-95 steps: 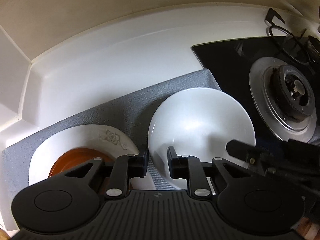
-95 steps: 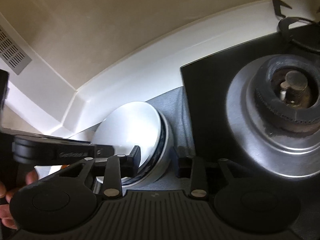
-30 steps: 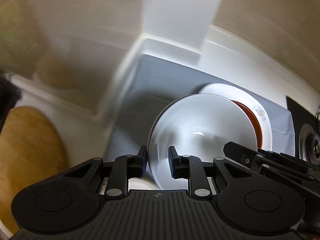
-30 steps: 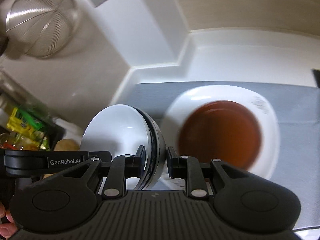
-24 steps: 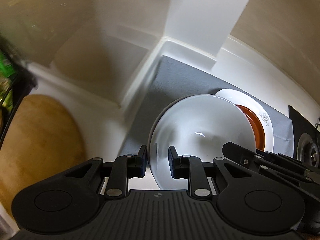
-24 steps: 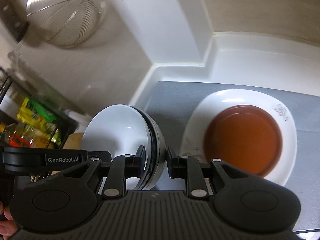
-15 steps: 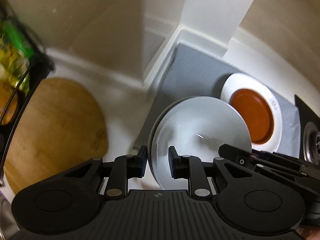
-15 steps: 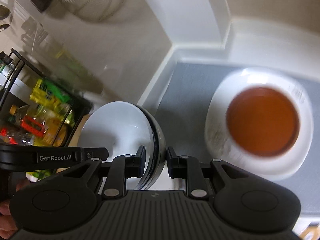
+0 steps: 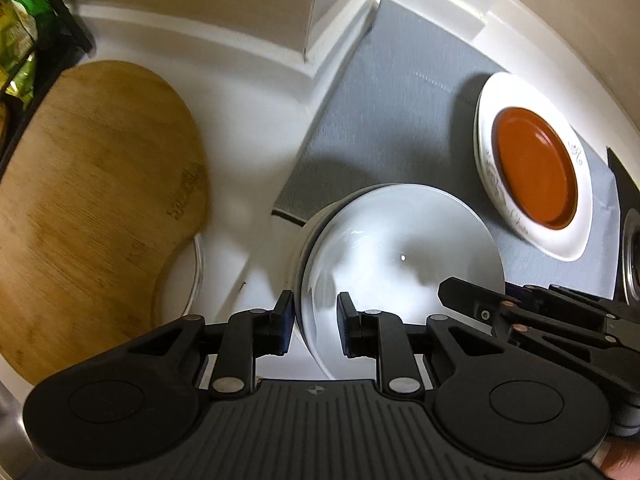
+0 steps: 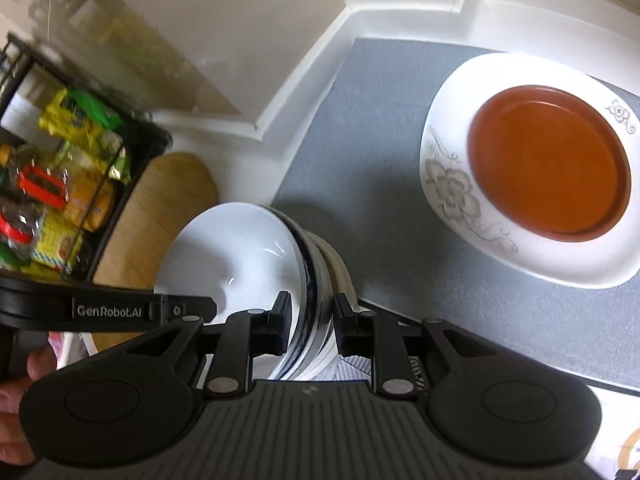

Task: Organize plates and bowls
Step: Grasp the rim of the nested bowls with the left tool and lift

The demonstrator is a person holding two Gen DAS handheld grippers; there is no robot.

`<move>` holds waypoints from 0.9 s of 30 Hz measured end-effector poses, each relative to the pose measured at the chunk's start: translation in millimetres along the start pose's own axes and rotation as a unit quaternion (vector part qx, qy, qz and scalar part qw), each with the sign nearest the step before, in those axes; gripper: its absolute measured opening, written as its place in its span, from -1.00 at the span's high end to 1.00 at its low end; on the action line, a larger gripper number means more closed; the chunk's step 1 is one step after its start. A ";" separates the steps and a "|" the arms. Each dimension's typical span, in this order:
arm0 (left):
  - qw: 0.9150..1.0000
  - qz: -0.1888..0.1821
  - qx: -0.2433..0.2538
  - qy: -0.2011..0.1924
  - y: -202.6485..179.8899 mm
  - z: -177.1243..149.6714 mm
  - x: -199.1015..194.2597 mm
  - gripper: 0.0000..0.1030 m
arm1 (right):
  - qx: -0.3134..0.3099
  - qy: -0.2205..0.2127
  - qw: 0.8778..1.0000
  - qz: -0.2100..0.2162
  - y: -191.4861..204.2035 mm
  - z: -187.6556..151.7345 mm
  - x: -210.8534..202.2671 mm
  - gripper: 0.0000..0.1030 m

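A stack of nested white bowls hangs above the counter, held by both grippers on opposite rims. My left gripper is shut on the near rim. My right gripper is shut on the other rim, where the blue-striped outsides of the bowls show. The top bowl is empty inside. A white flowered plate with a brown dish in it lies on the grey mat to the right. In the right wrist view the same plate and brown dish lie at the upper right.
A wooden cutting board covers the counter at the left. A black wire rack full of coloured packets stands beyond it. White wall corners rise behind. A stove burner edges in at the far right. A person's hand grips the left tool.
Both grippers carried the bowl stack leftward and lower, away from the flowered plate toward the mat's left edge. The cutting board and rack came into view. Both grips stayed shut.
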State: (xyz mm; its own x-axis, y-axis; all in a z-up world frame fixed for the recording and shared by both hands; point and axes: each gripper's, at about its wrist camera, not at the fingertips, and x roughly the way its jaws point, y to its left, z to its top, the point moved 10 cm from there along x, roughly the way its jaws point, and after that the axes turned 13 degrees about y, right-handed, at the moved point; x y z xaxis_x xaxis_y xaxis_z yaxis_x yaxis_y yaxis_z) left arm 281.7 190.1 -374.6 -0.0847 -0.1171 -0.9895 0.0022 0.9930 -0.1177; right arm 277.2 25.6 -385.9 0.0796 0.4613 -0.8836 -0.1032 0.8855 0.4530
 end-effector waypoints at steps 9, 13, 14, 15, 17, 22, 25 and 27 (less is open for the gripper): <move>0.999 -0.043 0.019 -0.017 6.2 -0.9 6.0 0.37 | -0.006 -0.045 0.998 0.045 -8.1 -11.6 -18.1 -0.29; 0.995 -0.028 0.078 -0.058 5.2 -0.3 5.5 -0.06 | 0.015 -0.061 0.997 0.035 -17.1 -13.5 -20.9 -0.53; 0.994 -0.025 0.087 -0.068 5.9 -0.5 7.0 -0.12 | 0.021 -0.061 0.997 0.041 -17.9 -13.5 -20.1 -0.53; 0.993 -0.024 0.093 -0.071 6.8 -0.9 10.0 -0.15 | 0.025 -0.062 0.997 0.046 -18.6 -12.4 -20.2 -0.53; 0.992 -0.037 0.099 -0.072 8.1 -1.8 15.7 -0.25 | 0.022 -0.065 0.997 0.032 -17.9 -11.0 -17.4 -0.53; 0.986 -0.064 0.105 -0.116 11.1 0.1 7.7 -0.40 | 0.017 -0.061 0.998 0.023 -21.9 -10.3 -10.0 -0.25; 0.984 -0.057 0.111 -0.128 12.8 2.4 6.0 -0.41 | 0.042 -0.054 0.996 0.064 -26.0 -11.5 -2.9 -0.04; 0.986 -0.053 0.107 -0.116 14.2 5.6 11.5 -0.41 | 0.049 -0.049 0.995 0.072 -25.3 -13.1 0.9 0.11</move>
State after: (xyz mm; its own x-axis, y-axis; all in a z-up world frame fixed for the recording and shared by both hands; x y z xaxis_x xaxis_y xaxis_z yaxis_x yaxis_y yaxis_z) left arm 286.4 202.8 -388.1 0.1339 -0.2448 -0.9603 0.2177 0.9526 -0.2125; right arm 266.9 2.8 -399.7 0.1685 0.5821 -0.7955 -0.0233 0.8091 0.5871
